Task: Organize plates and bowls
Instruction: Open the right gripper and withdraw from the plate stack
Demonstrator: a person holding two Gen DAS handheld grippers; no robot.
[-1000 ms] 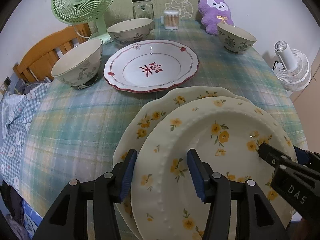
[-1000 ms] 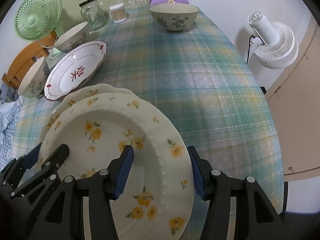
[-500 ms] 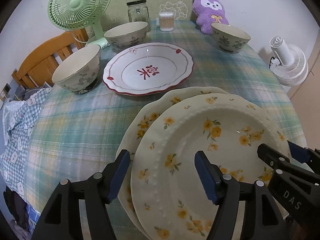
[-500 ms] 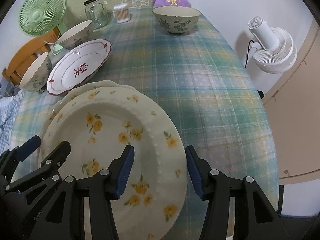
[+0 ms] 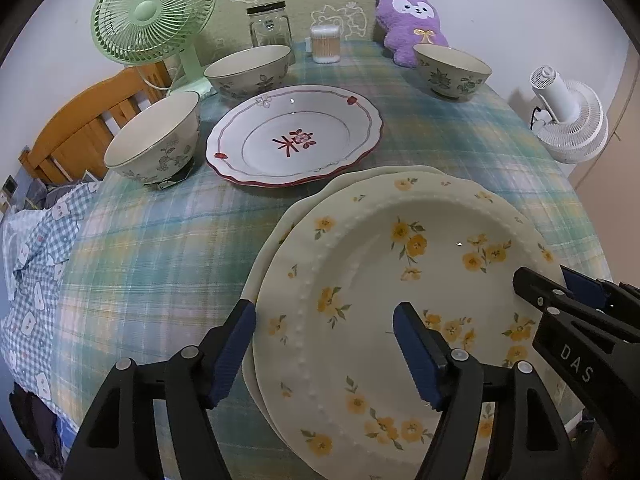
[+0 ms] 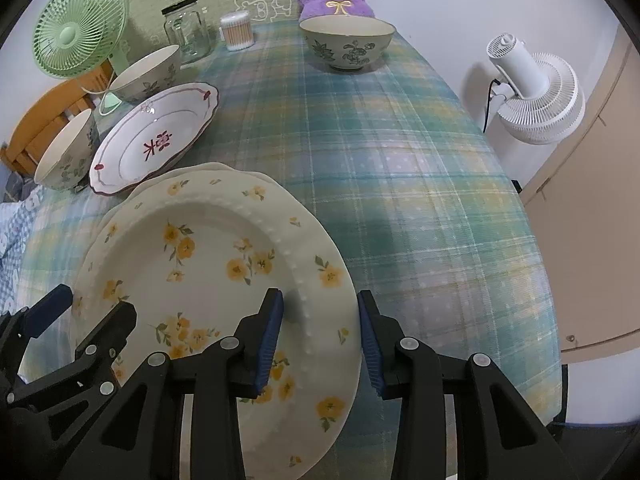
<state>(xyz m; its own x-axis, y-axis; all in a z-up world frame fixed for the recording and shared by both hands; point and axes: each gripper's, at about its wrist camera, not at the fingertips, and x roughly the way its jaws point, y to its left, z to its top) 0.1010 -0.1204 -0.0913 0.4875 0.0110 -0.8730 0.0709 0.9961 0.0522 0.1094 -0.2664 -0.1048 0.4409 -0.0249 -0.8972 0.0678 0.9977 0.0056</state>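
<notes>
We have two floral plates [image 5: 404,280] stacked at the worktop's [image 6: 400,168] near edge, our left hand-held gripper [image 5: 324,344] opening wide, the right hand-held gripper [image 6: 320,332] closing astride the top rim, while the red plate [image 5: 294,136] and three bowls [image 5: 156,142] stay unsorted.

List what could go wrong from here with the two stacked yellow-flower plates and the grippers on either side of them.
1. The top yellow-flower plate sits off-centre on the lower plate; a nudge may slide it.
2. The right gripper is closing over the plate's right rim while the left gripper is opening around the left rim, with no pad seen pressing; a one-sided lift could tip the plate.
3. Both plates lie near the table's front edge; a push toward it may drop them.
</notes>
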